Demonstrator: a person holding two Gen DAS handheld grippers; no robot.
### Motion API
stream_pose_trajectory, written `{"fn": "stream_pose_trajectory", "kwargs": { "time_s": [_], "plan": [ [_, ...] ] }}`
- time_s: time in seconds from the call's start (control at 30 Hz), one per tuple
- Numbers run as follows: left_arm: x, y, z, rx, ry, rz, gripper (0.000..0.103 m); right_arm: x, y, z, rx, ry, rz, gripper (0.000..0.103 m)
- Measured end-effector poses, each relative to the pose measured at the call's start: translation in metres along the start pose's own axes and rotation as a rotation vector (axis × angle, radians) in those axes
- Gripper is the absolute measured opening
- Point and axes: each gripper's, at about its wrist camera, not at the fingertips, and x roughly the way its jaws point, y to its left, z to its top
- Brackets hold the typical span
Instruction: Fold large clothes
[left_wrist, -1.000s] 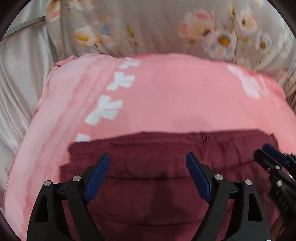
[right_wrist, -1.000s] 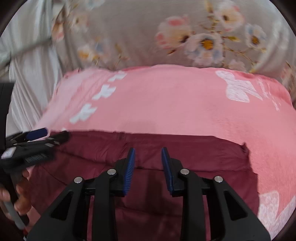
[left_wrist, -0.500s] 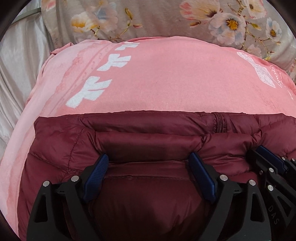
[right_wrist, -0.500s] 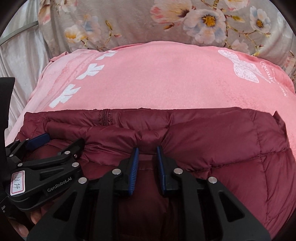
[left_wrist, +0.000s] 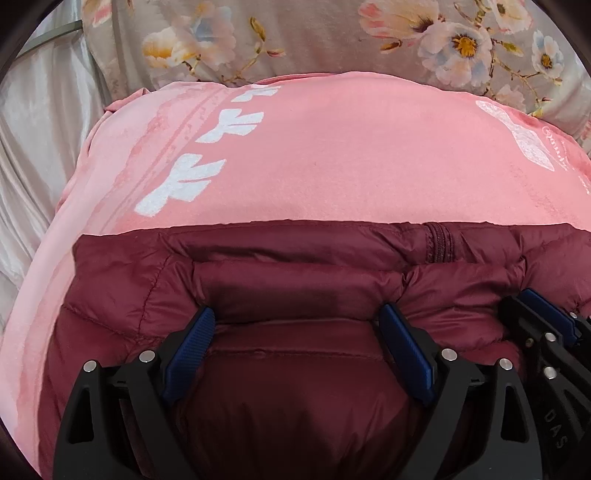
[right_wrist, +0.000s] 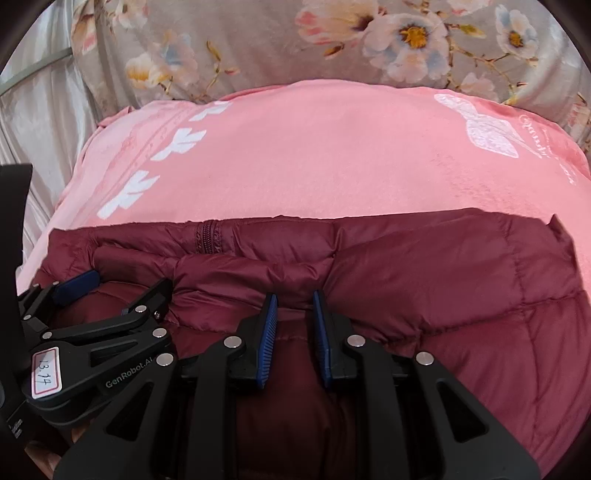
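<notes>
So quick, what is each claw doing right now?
Left claw: wide open, has just been opening, with a fold of the dark red puffy jacket between its fingers.
Right claw: nearly closed, has just been closing, pinching a jacket fold.

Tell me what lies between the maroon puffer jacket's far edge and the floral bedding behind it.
Only the pink blanket, printed with white motifs, fills the stretch between the maroon puffer jacket and the floral bedding. Both wrist views show it.

a: what's under the left gripper (left_wrist: 297, 325)?
b: a dark red puffer jacket (left_wrist: 461, 280) on a pink blanket (left_wrist: 351, 155). the jaws have just been opening and stand wide, a padded fold between them.
a: anything else?
b: the right gripper (left_wrist: 543, 314) at the right edge, flowered bedding (left_wrist: 314, 37) behind.
</notes>
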Motion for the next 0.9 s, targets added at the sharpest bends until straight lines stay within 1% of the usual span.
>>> {"fn": "stream_pose_trajectory", "kwargs": {
  "time_s": [0.03,0.1,0.2,0.27,0.37,0.43,0.7,0.8,0.87,0.9],
  "plan": [
    [-0.010,0.004,-0.005,-0.010,0.004,-0.010,0.089,-0.014,-0.001,-0.006,0.029,-0.006,0.023,0.020],
    [-0.035,0.013,-0.020,-0.033,-0.006,-0.045,0.088,-0.041,0.003,-0.023,0.024,-0.027,0.044,0.022],
    [-0.060,0.015,-0.045,-0.024,-0.015,-0.039,0.088,-0.064,0.011,-0.048,-0.007,-0.029,0.042,0.022],
    [-0.066,0.012,-0.059,-0.016,-0.015,-0.030,0.088,-0.069,0.016,-0.060,-0.022,-0.008,0.047,0.022],
    [-0.069,0.005,-0.078,0.001,-0.034,0.001,0.088,-0.071,0.023,-0.072,-0.041,-0.010,0.019,0.022],
    [-0.069,0.003,-0.083,0.014,-0.048,0.019,0.088,-0.069,0.025,-0.078,-0.048,-0.016,0.004,0.022],
    [-0.064,0.006,-0.088,-0.003,-0.070,0.021,0.091,-0.063,0.025,-0.081,-0.040,-0.010,-0.001,0.022],
    [-0.069,0.014,-0.089,-0.024,-0.069,-0.009,0.091,-0.065,0.024,-0.081,-0.038,-0.014,0.006,0.022],
    [-0.085,0.036,-0.097,-0.070,-0.057,-0.062,0.091,-0.075,0.024,-0.083,-0.025,-0.013,0.009,0.022],
    [-0.093,0.047,-0.101,-0.086,-0.055,-0.084,0.091,-0.085,0.024,-0.084,-0.008,-0.014,0.039,0.023]
  ]
}}
